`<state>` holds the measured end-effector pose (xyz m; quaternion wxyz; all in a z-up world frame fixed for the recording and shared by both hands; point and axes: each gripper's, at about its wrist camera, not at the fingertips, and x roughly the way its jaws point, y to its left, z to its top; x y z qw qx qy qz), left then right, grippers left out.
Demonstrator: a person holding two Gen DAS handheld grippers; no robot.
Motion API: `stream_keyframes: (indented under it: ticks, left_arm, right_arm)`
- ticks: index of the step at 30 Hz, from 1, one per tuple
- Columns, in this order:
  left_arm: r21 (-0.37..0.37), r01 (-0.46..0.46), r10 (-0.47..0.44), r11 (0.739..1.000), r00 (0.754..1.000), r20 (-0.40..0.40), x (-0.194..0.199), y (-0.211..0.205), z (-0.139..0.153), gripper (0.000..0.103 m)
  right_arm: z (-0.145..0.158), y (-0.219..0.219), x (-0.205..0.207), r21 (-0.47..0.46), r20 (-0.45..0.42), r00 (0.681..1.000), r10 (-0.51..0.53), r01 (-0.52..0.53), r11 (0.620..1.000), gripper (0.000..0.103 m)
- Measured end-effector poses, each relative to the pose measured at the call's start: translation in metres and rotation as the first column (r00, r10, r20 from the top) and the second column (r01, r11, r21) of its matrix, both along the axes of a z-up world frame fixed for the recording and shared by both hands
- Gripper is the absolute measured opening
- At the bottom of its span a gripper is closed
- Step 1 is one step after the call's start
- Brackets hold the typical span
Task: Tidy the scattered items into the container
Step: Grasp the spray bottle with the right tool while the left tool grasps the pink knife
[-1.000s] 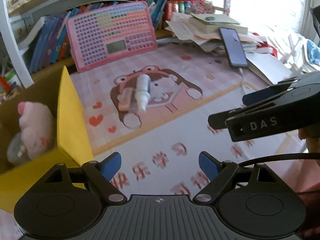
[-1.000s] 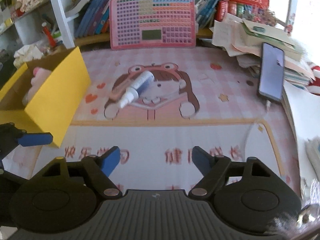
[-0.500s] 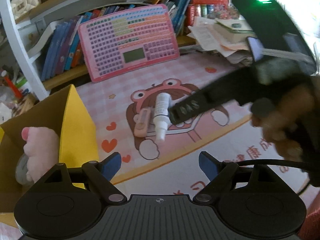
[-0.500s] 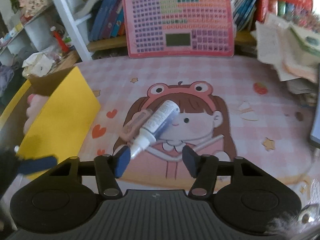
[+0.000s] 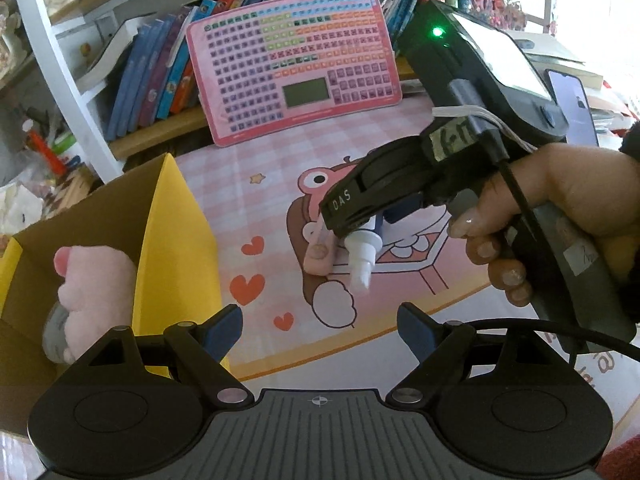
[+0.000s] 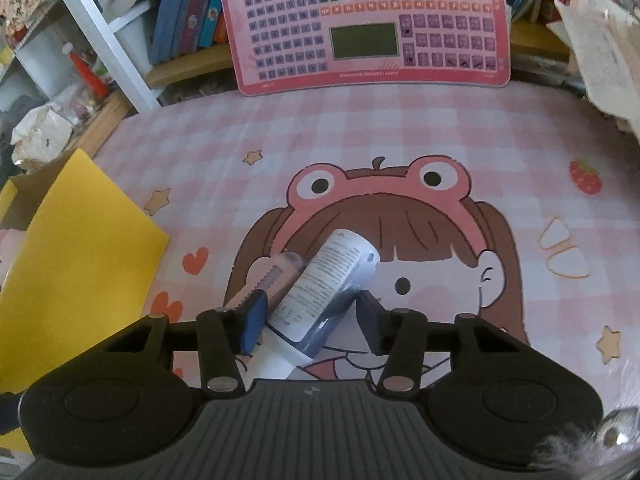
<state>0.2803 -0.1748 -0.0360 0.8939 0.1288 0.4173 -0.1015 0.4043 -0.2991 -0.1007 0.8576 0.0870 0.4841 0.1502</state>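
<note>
A white spray bottle (image 6: 332, 276) lies on the pink cartoon mat, its nozzle (image 5: 362, 256) pointing toward me. Against its left side lies a slim pink cutter (image 6: 276, 276). My right gripper (image 6: 312, 318) straddles the bottle. Its jaws are closing, the blue pads (image 6: 254, 316) close to the bottle's sides with a sliver of gap. In the left wrist view a hand (image 5: 560, 200) holds that gripper (image 5: 360, 220) over the bottle. My left gripper (image 5: 320, 328) hovers open and empty near the yellow box (image 5: 176, 232), which holds a pink plush (image 5: 96, 276).
A pink toy keyboard (image 5: 296, 64) leans against the bookshelf at the back. A phone (image 5: 572, 100) and paper stacks (image 6: 600, 40) sit at the right. The box's yellow wall (image 6: 80, 248) stands left of the bottle. Shelf clutter fills the far left.
My right gripper came forward and down over the bottle, and its jaws narrowed around it. My left gripper drifted a little along the box, still open.
</note>
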Motion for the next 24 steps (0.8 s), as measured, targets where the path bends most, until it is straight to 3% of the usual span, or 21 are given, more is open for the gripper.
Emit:
stream_keyframes:
  ticks: [7, 14, 20, 24]
  left_arm:
    - [-0.003, 0.016, -0.016, 1.000, 1.000, -0.017, 0.013, -0.009, -0.003, 0.086]
    - [0.001, 0.043, -0.043, 0.999, 0.999, -0.032, 0.021, -0.017, -0.006, 0.086]
    - [-0.035, -0.056, 0.055, 0.998, 0.998, -0.043, 0.049, -0.022, -0.014, 0.086]
    - [-0.015, -0.092, 0.092, 0.996, 0.995, -0.037, 0.069, -0.029, -0.024, 0.086]
  right_arm:
    - [-0.001, -0.015, 0.003, 0.004, 0.022, 0.999, -0.031, 0.031, 1.000, 0.034]
    - [-0.001, -0.060, -0.007, -0.055, 0.055, 0.995, -0.087, 0.090, 0.994, 0.032]
    - [-0.001, -0.085, -0.029, -0.104, 0.074, 0.994, -0.086, 0.093, 0.990, 0.032]
    - [-0.001, -0.089, -0.043, -0.116, 0.078, 0.994, -0.082, 0.091, 0.989, 0.032]
